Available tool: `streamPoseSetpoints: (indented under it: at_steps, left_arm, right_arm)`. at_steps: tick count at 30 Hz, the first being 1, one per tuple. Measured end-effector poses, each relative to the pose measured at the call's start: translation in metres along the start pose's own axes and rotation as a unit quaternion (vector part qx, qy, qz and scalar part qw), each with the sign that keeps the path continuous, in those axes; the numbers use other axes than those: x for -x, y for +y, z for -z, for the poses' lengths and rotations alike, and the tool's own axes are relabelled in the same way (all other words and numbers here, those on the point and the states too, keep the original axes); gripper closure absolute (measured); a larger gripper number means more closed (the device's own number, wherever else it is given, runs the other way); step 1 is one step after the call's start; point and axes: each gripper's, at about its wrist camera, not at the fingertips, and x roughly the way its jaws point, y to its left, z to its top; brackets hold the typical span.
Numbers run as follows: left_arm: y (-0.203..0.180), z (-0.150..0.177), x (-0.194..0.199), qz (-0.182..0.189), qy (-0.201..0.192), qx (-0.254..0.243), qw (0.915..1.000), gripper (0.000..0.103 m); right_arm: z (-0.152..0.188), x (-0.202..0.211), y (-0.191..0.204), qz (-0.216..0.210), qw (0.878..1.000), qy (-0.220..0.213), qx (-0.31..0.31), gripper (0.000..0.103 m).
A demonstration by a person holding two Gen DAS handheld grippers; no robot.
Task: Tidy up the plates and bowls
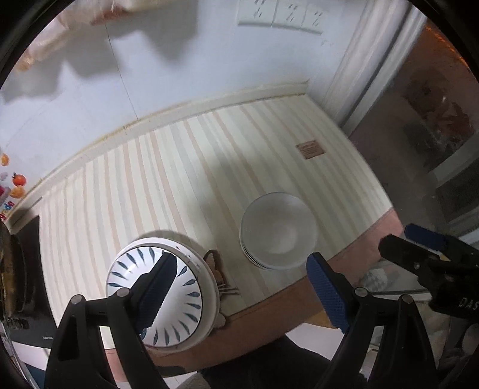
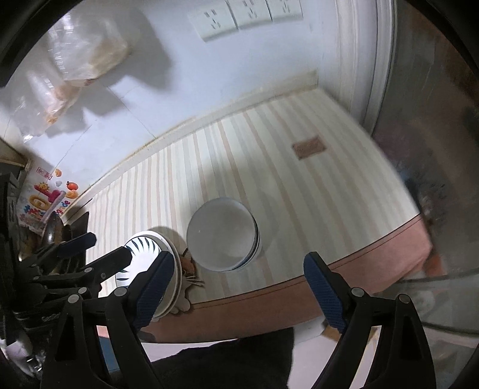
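Note:
A stack of plain white bowls (image 1: pixel 278 232) stands on the striped mat (image 1: pixel 185 167) near the table's front edge; it also shows in the right wrist view (image 2: pixel 221 235). To its left a bowl with blue leaf marks (image 1: pixel 167 293) sits on a white plate (image 1: pixel 206 275); they also show in the right wrist view (image 2: pixel 143 245). My left gripper (image 1: pixel 239 287) is open and empty, above the front edge between the two stacks. My right gripper (image 2: pixel 239 287) is open and empty, in front of the white bowls. The right gripper also shows at the right of the left wrist view (image 1: pixel 419 251).
A white wall with power sockets (image 2: pixel 245 15) lies behind the table. Plastic bags (image 2: pixel 77 59) hang at the upper left. A dark stove area with pans (image 2: pixel 54 233) is at the left. A glass door (image 1: pixel 434 134) stands at the right. A small animal-shaped coaster (image 1: pixel 218 269) lies beside the plate.

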Motion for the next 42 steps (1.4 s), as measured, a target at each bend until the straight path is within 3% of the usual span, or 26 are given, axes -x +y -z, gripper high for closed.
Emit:
streamPoseSetpoints:
  at_steps: [6,11,22,29,32,34,36,42]
  left_arm:
    - [0.011,-0.018,-0.072,0.004,0.060,0.018,0.9980,0.014]
    - [0.013,-0.032,-0.119,0.030,0.103,0.029,0.9938,0.014]
    - [0.018,-0.045,-0.203,0.093,0.216,0.075,0.9690,0.015]
    - [0.020,-0.038,-0.217,0.127,0.223,0.104,0.9609,0.018]
    - [0.019,-0.035,-0.218,0.143,0.222,0.113,0.9579,0.019]
    - [0.019,-0.033,-0.218,0.160,0.219,0.117,0.9553,0.026]
    - [0.018,-0.030,-0.217,0.181,0.217,0.122,0.9514,0.040]
    - [0.013,-0.029,-0.211,0.170,0.201,0.118,0.9574,0.041]
  right_arm:
    - [-0.009,-0.075,-0.032,-0.038,0.997,0.053,-0.032,0.012]
    - [-0.014,-0.138,-0.051,-0.088,0.990,0.095,-0.061,0.012]
    - [-0.016,-0.225,-0.072,-0.158,0.969,0.166,-0.096,0.012]
    - [-0.013,-0.260,-0.069,-0.216,0.952,0.188,-0.108,0.013]
    - [-0.014,-0.269,-0.066,-0.225,0.948,0.196,-0.108,0.020]
    - [-0.017,-0.274,-0.062,-0.234,0.945,0.199,-0.109,0.028]
    - [-0.018,-0.278,-0.058,-0.236,0.945,0.200,-0.109,0.028]
    - [-0.021,-0.280,-0.056,-0.231,0.946,0.200,-0.109,0.038]
